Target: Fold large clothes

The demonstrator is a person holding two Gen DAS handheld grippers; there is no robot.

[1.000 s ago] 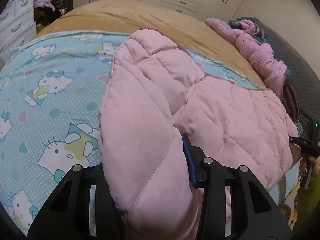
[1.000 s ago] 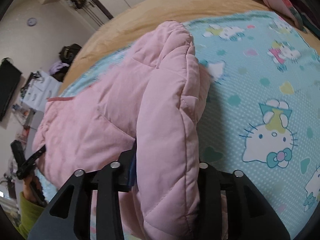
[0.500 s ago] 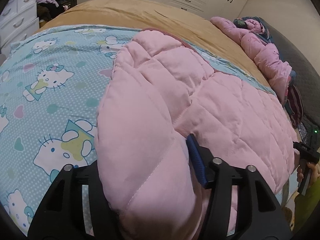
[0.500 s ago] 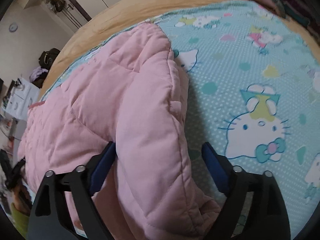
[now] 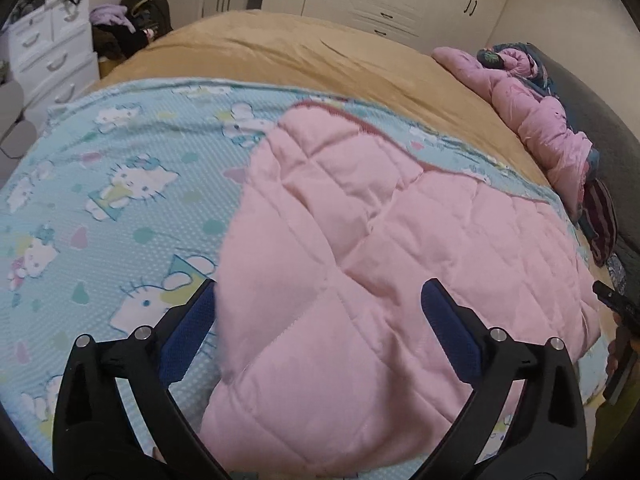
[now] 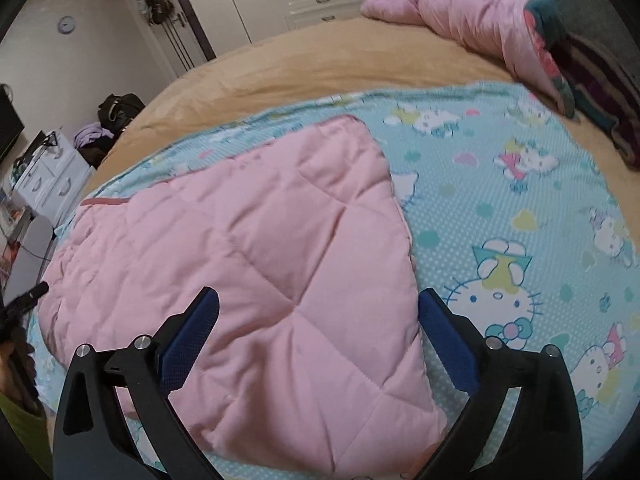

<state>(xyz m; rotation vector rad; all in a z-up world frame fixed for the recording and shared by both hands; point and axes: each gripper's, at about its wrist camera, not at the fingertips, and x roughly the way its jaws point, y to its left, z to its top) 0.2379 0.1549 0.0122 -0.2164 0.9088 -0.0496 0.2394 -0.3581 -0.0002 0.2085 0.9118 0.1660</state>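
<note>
Step in hand: a fold had just been laid; both grippers were letting go of the pink quilted garment (image 5: 360, 264), which lay on the cartoon-cat sheet (image 5: 100, 208) at the near side of the bed.
Left gripper (image 5: 320, 320): jaws were opening, spread wide, pads off the cloth, the garment's left edge below and between them.
Right gripper (image 6: 320, 320): jaws were opening too, wide apart over the garment's right edge, gripping nothing.
Next move: probably a fresh grasp on an edge for another fold; the far hem looked blurred, so which edge is unclear.
Change from earlier: a second before, both jaws pinched bunched-up cloth; now the garment lay flatter, released.
</note>
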